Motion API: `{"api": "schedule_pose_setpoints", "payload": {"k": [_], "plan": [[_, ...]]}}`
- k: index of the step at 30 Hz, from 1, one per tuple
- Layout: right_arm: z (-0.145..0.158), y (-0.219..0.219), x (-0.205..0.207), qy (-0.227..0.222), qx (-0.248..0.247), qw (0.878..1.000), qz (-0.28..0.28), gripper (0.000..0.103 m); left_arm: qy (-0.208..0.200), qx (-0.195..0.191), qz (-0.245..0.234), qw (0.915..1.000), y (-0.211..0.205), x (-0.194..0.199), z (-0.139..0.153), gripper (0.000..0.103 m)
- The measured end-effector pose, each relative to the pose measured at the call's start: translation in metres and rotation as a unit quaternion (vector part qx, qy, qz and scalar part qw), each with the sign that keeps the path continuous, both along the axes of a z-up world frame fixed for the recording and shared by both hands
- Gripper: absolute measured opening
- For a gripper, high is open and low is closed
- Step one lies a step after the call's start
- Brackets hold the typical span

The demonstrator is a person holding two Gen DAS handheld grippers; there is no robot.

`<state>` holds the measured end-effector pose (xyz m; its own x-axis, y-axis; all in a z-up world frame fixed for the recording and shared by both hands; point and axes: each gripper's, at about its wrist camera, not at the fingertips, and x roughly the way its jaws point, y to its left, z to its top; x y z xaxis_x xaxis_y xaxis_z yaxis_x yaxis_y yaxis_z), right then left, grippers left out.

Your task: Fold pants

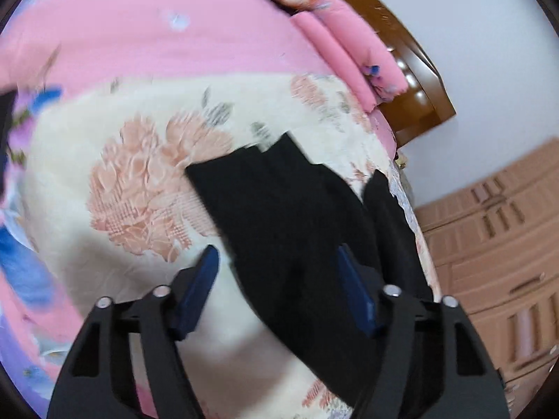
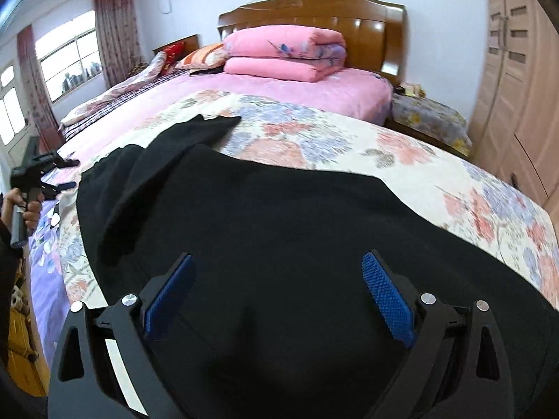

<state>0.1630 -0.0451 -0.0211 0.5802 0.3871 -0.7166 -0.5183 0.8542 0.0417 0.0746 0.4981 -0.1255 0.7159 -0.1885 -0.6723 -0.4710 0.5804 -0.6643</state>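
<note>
Black pants lie spread on a cream floral blanket on the bed. In the right wrist view the wide part fills the foreground and one leg runs toward the headboard. My right gripper is open, empty, just above the fabric. In the left wrist view the pants run diagonally and a leg end lies at the far end. My left gripper is open and empty above them. It also shows at the left edge of the right wrist view, held by a hand.
A folded pink quilt and pillows sit by the wooden headboard. A pink sheet covers the bed beyond the blanket. A wardrobe stands to the right. A covered bedside table is beside the bed.
</note>
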Motion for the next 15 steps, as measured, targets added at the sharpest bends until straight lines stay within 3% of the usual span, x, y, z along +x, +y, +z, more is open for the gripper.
{"api": "schedule_pose_setpoints", "payload": {"k": [5, 6, 7, 8, 9, 10, 13, 15], "plan": [[0.001, 0.0, -0.002, 0.001, 0.005, 1.0, -0.007, 0.092, -0.015, -0.006, 0.001, 0.9999, 0.024, 0.027, -0.01, 0.059], [0.001, 0.0, -0.002, 0.004, 0.009, 1.0, -0.008, 0.092, -0.023, -0.005, 0.001, 0.9997, 0.03, 0.035, -0.011, 0.054], [0.0, -0.001, -0.002, 0.007, 0.012, 1.0, -0.009, 0.092, -0.023, -0.009, 0.002, 0.9997, 0.033, 0.038, -0.012, 0.027], [-0.003, -0.002, -0.001, 0.01, 0.013, 1.0, -0.01, 0.092, -0.015, -0.015, 0.002, 0.9998, 0.036, 0.042, -0.016, 0.011], [-0.006, -0.002, 0.0, 0.013, 0.009, 1.0, -0.013, 0.092, -0.017, -0.017, -0.004, 0.9997, 0.036, 0.045, -0.018, 0.009], [-0.008, -0.001, 0.0, 0.015, 0.006, 1.0, -0.015, 0.092, -0.02, 0.001, -0.008, 0.9998, 0.032, 0.044, -0.013, 0.009], [-0.013, -0.007, 0.004, 0.02, -0.002, 0.999, -0.026, 0.092, -0.043, 0.128, -0.009, 0.9908, 0.008, 0.03, 0.036, 0.009], [-0.014, -0.013, 0.007, 0.023, 0.0, 0.999, -0.035, 0.092, -0.071, 0.168, 0.003, 0.9833, 0.007, 0.013, 0.067, 0.009]]}}
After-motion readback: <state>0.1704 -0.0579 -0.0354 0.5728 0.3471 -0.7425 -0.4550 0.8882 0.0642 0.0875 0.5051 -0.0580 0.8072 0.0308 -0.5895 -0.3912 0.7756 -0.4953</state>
